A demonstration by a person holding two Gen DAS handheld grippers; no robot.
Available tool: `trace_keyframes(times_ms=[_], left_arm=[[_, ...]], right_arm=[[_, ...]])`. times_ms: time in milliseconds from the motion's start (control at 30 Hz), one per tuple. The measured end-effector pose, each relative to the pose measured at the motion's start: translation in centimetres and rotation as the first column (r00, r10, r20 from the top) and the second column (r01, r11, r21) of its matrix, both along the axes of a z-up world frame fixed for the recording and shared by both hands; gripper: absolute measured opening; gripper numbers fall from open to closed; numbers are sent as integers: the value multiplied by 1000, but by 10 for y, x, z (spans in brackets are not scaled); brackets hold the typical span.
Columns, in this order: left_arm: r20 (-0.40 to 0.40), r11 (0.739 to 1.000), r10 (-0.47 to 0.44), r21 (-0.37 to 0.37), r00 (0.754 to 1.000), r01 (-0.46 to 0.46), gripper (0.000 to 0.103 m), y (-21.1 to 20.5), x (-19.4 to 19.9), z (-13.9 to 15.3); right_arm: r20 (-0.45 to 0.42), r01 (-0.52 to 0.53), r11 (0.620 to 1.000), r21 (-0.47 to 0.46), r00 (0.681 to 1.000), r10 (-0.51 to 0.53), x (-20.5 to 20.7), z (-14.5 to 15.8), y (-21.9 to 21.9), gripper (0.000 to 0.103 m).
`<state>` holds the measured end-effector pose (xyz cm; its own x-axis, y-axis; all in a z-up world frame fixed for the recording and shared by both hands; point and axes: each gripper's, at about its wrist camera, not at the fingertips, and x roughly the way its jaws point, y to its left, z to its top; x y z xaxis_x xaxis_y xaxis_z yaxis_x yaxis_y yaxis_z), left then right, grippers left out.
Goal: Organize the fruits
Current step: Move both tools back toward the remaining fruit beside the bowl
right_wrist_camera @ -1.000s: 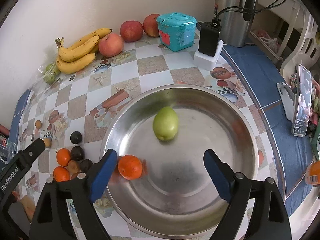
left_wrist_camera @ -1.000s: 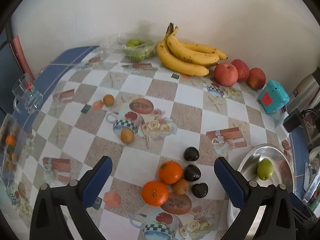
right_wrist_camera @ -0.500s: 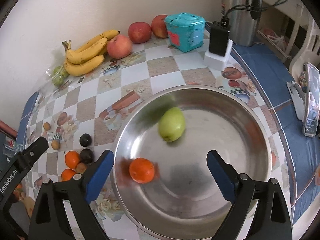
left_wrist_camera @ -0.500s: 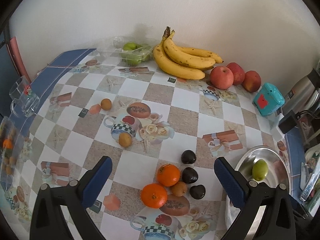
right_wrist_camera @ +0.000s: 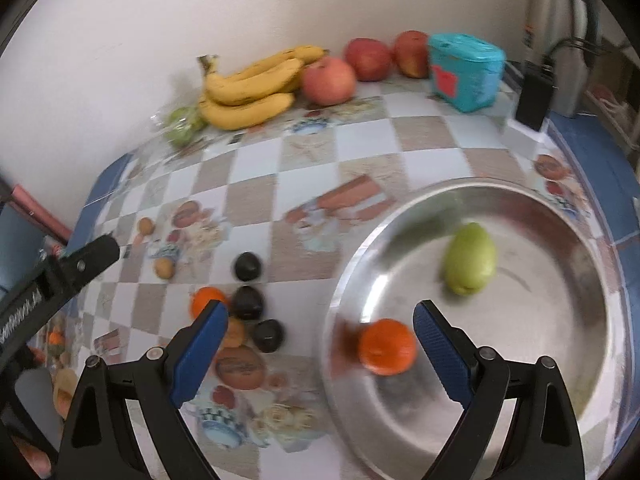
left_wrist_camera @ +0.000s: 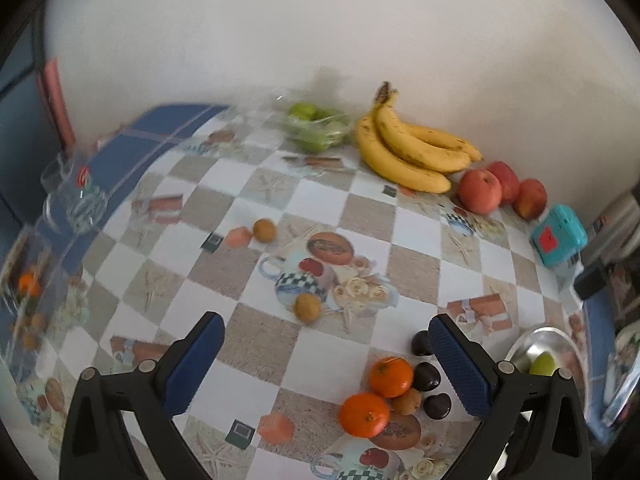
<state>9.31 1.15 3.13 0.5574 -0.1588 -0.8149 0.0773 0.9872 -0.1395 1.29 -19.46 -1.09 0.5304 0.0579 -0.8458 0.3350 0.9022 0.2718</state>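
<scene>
Hovering wide open over the fruit

Right tongs (right_wrist_camera: 320, 338) hang with their blue pads spread apart and nothing between them, straddling the left rim of the steel bowl (right_wrist_camera: 560, 420). Inside that bowl sits one orange (right_wrist_camera: 386, 346), just inside the rim and close to the right pad, not touching it as far as the blur lets me judge. Farther back in the bowl lies a green pear (right_wrist_camera: 470, 262), well apart from the orange.

Over to the left tongs (left_wrist_camera: 326, 362), and they too are parted wide and empty, held above the checked surface (left_wrist_camera: 280, 184). Near their right pad is the loose cluster: two oranges (left_wrist_camera: 390, 376) side by side, a small brown fruit (left_wrist_camera: 406, 401) tucked against them, and three dark fruits (left_wrist_camera: 427, 376) strung along the pad's inner side, the topmost partly hidden behind it. Two more small brown fruits (left_wrist_camera: 307, 307) lie farther out, between and beyond the pads.

Along the wall, a bunch of bananas (left_wrist_camera: 412, 148), three red apples (left_wrist_camera: 480, 191) beside it, a clear bag of green fruit (left_wrist_camera: 318, 128) to the left and a teal box (left_wrist_camera: 558, 236) to the right.
</scene>
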Motion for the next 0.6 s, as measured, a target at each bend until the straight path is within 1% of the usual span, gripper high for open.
trace_keyframes(times_ms=[100,200,333,400,500,567,600], left_arm=[[-27,999,31,-19,999,-32,103,15,3,-2],[-49,999,43,-20,998,-44,103,25,3,-4],[-94,998,43,-44,995,-48,103,30,4,-11],[-132,997,37,-65,991,-46,103,31,4,-17],[-202,992,28,-113,979,-51,103,31,4,-29],[-226,991,21,-126,974,-50,103,29,4,-35],[-233,992,20,-119,972,-49,102,27,3,-37]], right_arm=[[6,-33,999,-2,999,33,5,1,10,94],[22,-63,998,-28,998,64,8,5,20,94],[53,-116,992,-41,992,118,11,12,31,94],[39,-133,990,-47,990,135,13,10,35,94],[14,-132,991,-23,991,132,14,4,34,94],[-1,-125,992,-23,992,125,13,2,32,94],[-9,-119,992,-30,993,119,13,1,31,94]])
